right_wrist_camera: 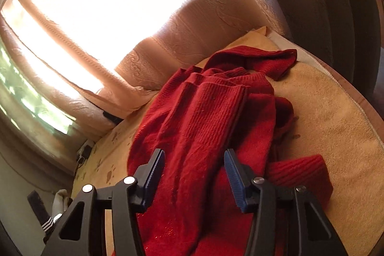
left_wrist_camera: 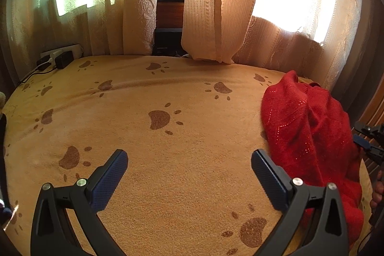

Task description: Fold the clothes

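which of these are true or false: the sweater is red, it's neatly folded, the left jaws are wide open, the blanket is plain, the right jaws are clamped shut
1. The sweater is red. True.
2. It is neatly folded. False: it lies crumpled in a heap.
3. The left gripper has its jaws wide open. True, nothing between them.
4. The blanket is plain. False: it has brown paw prints.
5. The right gripper has its jaws clamped shut. False: they stand apart over the sweater.

The left wrist view looks down and forward across the paw-print blanket (left_wrist_camera: 182,160) toward the curtains (left_wrist_camera: 204,4), the red sweater (left_wrist_camera: 307,131) at its right edge. The right wrist view, tilted, sits close over that sweater (right_wrist_camera: 204,116), curtains (right_wrist_camera: 187,40) upper left.
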`<action>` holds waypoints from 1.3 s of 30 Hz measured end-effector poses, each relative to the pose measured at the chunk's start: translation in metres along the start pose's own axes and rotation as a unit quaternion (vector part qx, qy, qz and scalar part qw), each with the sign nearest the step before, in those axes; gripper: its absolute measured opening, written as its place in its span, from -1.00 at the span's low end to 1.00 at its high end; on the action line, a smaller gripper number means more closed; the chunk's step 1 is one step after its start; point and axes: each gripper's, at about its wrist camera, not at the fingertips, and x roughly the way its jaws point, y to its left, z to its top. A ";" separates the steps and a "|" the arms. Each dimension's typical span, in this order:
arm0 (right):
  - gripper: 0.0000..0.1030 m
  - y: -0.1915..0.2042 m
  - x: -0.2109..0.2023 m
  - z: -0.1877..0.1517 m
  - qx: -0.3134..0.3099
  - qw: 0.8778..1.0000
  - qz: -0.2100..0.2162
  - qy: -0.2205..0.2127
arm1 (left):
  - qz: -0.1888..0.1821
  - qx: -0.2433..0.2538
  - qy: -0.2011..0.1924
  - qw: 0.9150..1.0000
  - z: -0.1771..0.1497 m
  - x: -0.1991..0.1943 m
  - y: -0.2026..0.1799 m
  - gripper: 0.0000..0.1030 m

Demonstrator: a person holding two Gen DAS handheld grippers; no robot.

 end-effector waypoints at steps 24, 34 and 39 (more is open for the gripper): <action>-0.83 0.246 -0.011 -0.169 -0.346 0.884 0.282 0.141 | 0.094 -0.101 -0.110 0.984 0.033 -0.053 0.088 1.00; -0.40 0.181 -0.019 -0.188 -0.295 0.907 0.237 0.181 | 0.070 -0.087 -0.110 0.988 0.033 -0.055 0.084 1.00; 0.34 0.124 -0.050 -0.135 -0.219 0.959 0.157 0.084 | 0.056 -0.070 -0.095 0.991 0.029 -0.047 0.067 1.00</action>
